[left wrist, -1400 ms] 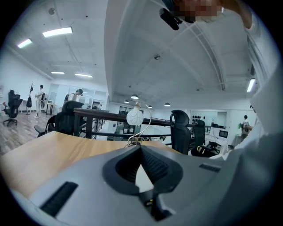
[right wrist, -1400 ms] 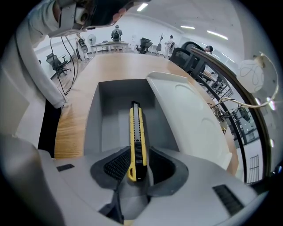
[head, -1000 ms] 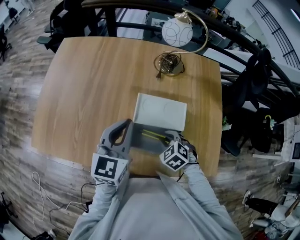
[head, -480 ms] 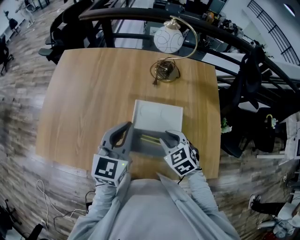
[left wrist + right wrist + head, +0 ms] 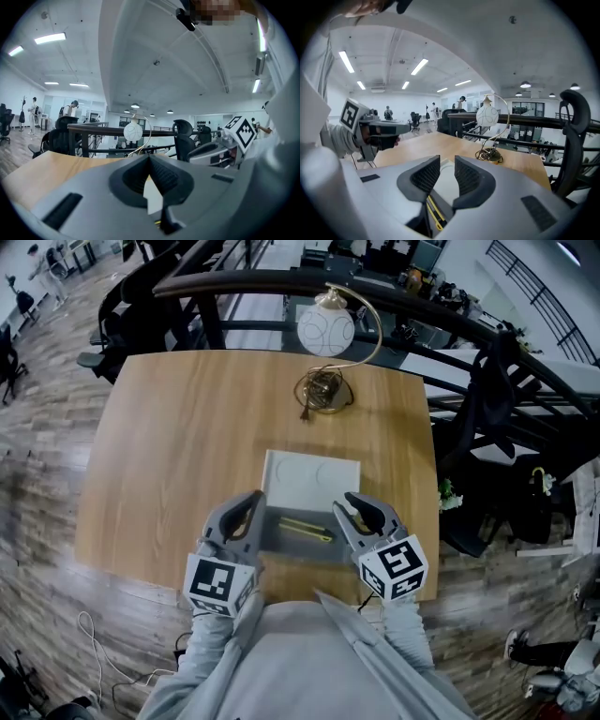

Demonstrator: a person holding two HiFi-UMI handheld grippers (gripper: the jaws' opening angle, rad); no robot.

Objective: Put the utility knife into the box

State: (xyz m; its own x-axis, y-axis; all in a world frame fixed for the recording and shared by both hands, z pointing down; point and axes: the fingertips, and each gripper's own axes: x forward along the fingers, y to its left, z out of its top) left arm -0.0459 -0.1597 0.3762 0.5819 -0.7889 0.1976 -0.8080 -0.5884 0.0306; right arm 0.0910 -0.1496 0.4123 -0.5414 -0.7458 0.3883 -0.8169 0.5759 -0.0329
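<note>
The grey box (image 5: 281, 542) lies on the wooden table (image 5: 178, 446), its white lid (image 5: 311, 480) folded open at the far side. The yellow utility knife (image 5: 306, 529) lies inside the box. My left gripper (image 5: 253, 502) rests at the box's left end, and its jaws meet at the tips (image 5: 150, 157) with nothing held. My right gripper (image 5: 356, 506) hovers just off the box's right end. Its jaws (image 5: 447, 165) are closing with a narrow gap and nothing between them. The knife (image 5: 433, 211) shows below them.
A lamp with a white globe (image 5: 326, 329) and a coiled brass base (image 5: 323, 390) stands at the table's far edge. A dark railing (image 5: 450, 320) and office chairs lie beyond. The near table edge runs just under both grippers.
My right gripper has drawn back from over the box toward its right end, leaving the knife lying inside. The left gripper has stayed at the box's left end.
</note>
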